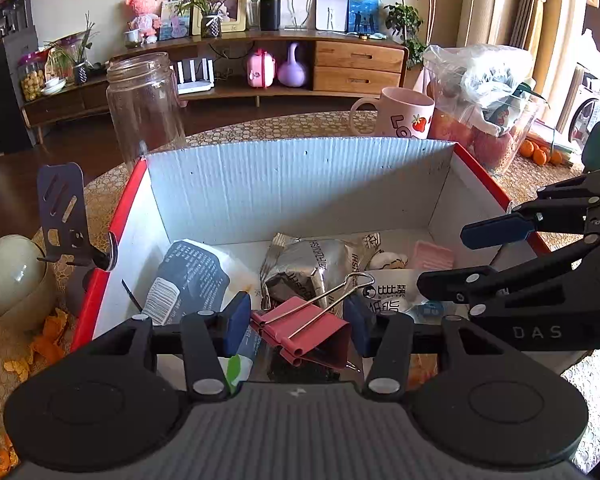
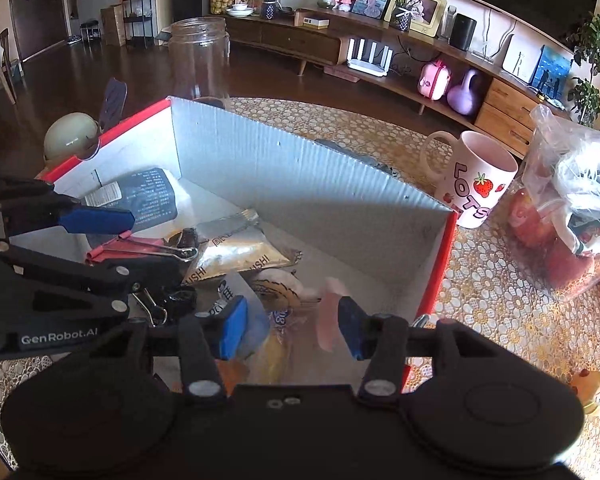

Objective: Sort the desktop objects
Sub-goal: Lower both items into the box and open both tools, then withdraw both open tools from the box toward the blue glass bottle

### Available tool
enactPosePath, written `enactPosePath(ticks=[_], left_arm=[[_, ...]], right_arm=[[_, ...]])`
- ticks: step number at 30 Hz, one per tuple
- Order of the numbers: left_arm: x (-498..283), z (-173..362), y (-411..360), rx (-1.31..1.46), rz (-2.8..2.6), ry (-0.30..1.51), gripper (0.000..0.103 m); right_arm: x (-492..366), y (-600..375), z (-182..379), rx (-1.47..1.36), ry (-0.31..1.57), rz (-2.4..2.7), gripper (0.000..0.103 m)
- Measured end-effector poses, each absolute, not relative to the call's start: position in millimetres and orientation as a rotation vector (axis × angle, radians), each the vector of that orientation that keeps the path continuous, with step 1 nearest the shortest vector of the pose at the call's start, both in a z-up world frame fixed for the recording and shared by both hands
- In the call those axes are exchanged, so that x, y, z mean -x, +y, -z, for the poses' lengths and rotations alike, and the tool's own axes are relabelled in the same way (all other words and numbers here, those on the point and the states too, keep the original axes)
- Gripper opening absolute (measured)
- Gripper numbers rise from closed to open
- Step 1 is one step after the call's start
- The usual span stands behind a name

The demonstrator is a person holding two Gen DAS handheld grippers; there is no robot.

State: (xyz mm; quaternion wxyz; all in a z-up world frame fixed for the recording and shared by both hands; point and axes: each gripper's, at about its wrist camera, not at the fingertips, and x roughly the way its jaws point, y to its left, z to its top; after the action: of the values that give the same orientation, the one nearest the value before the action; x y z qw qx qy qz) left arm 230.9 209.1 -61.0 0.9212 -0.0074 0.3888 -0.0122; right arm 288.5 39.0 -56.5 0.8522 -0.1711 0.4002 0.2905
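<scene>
A red-rimmed cardboard box (image 1: pixel 300 176) holds snack packets and small items. My left gripper (image 1: pixel 298 322) is open over the box's near side, and a pink binder clip (image 1: pixel 300 330) lies tilted between its blue pads, touching neither clearly. The clip also shows in the right wrist view (image 2: pixel 132 246), below the left gripper's blue pad (image 2: pixel 96 220). My right gripper (image 2: pixel 292 330) is open over the box's right part, with a blurred pink piece (image 2: pixel 330 316) just beside its right pad. A silver snack packet (image 1: pixel 320 268) and a dark packet (image 1: pixel 184 280) lie in the box. A black binder clip (image 2: pixel 168 300) lies there too.
A glass jar (image 1: pixel 146 106) stands behind the box's left corner. A pink strawberry mug (image 1: pixel 404 114) and a plastic bag of fruit (image 1: pixel 488 108) stand at the back right. A cream round bin (image 1: pixel 12 276) and orange peels (image 1: pixel 48 340) lie left of the box.
</scene>
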Motion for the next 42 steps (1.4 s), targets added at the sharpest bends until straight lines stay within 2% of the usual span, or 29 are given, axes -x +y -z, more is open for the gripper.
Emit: enactPosePath(ticks=[7, 12, 14, 28, 35, 38, 42], left_arm=[[-233, 66, 208, 0.016, 0.039, 0.842, 0.050], [-232, 64, 201, 0.002, 0.046, 0.843, 0.052], [-231, 62, 199, 0.002, 0.045, 0.840, 0.056], [-208, 33, 184, -0.026, 0.028, 0.793, 0.057], [-186, 11, 171, -0.014, 0.042, 0.743, 0.057], [-175, 2, 160, -0.021, 0.059, 0.719, 0.065], [-161, -10, 137, -0.041, 0.099, 0.689, 0.065]], right_arm=[[-278, 22, 42, 0.328, 0.832, -0.648, 0.064], [-269, 14, 37, 0.338, 0.833, -0.666, 0.065], [-266, 11, 35, 0.336, 0.833, -0.670, 0.065], [-244, -8, 11, 0.300, 0.793, -0.679, 0.066], [-219, -31, -2, 0.295, 0.764, -0.690, 0.074], [-209, -44, -7, 0.280, 0.756, -0.690, 0.078], [-197, -67, -12, 0.254, 0.751, -0.677, 0.080]])
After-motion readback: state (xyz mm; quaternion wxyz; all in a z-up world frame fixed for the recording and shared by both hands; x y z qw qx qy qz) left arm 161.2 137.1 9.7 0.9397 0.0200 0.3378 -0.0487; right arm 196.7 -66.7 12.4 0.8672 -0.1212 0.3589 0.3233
